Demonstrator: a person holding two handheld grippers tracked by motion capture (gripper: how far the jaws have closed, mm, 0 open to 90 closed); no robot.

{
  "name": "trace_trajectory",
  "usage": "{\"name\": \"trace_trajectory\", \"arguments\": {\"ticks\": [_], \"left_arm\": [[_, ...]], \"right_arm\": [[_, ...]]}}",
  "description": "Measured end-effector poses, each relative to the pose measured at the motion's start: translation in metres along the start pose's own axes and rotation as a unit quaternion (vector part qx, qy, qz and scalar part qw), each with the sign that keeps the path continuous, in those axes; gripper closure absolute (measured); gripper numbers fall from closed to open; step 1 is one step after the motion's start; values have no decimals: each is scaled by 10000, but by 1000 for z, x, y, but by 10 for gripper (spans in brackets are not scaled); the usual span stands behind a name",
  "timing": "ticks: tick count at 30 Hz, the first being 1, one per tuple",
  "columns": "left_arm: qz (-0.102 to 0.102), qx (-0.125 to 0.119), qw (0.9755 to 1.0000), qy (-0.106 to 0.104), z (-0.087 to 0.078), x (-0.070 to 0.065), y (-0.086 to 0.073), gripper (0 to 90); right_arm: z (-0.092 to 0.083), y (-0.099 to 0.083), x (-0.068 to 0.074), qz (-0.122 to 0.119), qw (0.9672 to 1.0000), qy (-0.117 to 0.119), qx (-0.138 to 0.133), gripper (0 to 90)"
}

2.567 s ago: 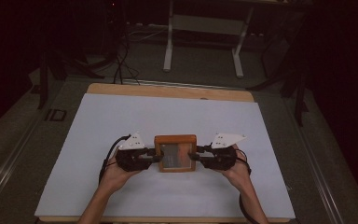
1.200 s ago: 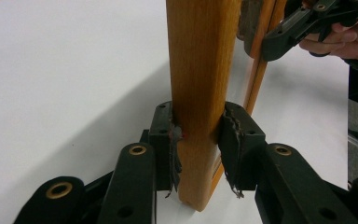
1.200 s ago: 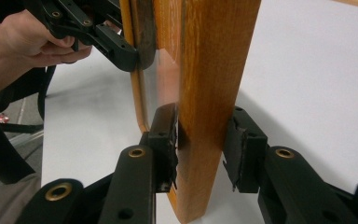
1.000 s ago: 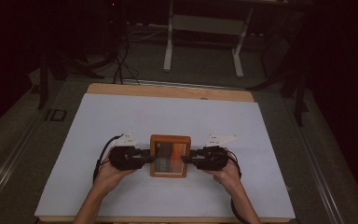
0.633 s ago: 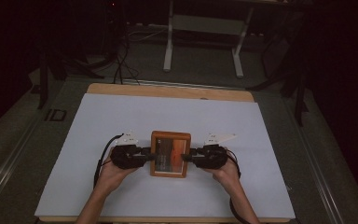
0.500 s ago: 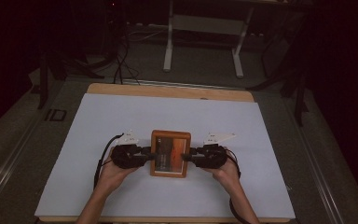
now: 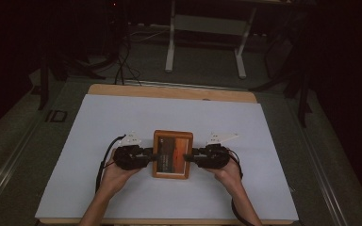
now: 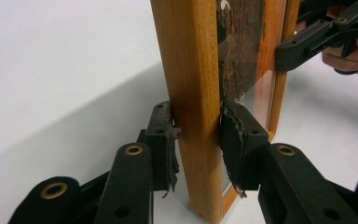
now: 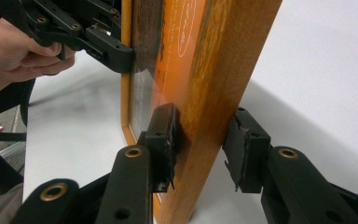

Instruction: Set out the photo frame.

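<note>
high view has the picture frame (image 7: 172, 154) at the near middle of the white table (image 7: 99, 122), one side rail in each gripper. how are the grips?

– left gripper (image 7: 152, 157) is about half closed, and in the left gripper view both pads (image 8: 164, 135) sit against the wooden rail, one on the back, one on the glass side. it has the frame.

and the right gripper (image 7: 188, 157)?

– same half-open spread around the other rail. the front pad touches, but its back pad (image 9: 244, 144) is right at the wood (pressing or a sliver off, i can't tell).

so what makes this step go well?

– i'd firm up that right grip first, keep both hands level so the frame doesn't twist, and keep the pads on wood, not on the glass.

anything else hard to read?

– whether the frame rests on the table or is held just above it. the picture under the glass is dim, mostly orange and brown, and both rails run out of the gripper views at top and bottom.
</note>
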State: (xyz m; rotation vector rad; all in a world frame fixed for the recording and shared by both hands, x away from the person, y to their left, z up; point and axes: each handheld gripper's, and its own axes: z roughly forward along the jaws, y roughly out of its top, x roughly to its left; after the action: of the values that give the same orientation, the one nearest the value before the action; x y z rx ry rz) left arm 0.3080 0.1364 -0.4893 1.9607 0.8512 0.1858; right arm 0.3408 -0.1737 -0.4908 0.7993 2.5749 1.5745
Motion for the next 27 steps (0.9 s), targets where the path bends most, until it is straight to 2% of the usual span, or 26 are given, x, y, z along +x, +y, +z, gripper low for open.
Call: {"name": "trace_trajectory", "arguments": {"ticks": [24, 27], "left_arm": [[-209, 45, 9997, -105, -1, 1, -1, 670], [-187, 39, 9998, -105, -1, 1, -1, 659]], "right_arm": [[2, 2, 2, -73, 9999, -86, -24, 621], [2, 3, 2, -85, 9999, -92, 2, 584]]}}
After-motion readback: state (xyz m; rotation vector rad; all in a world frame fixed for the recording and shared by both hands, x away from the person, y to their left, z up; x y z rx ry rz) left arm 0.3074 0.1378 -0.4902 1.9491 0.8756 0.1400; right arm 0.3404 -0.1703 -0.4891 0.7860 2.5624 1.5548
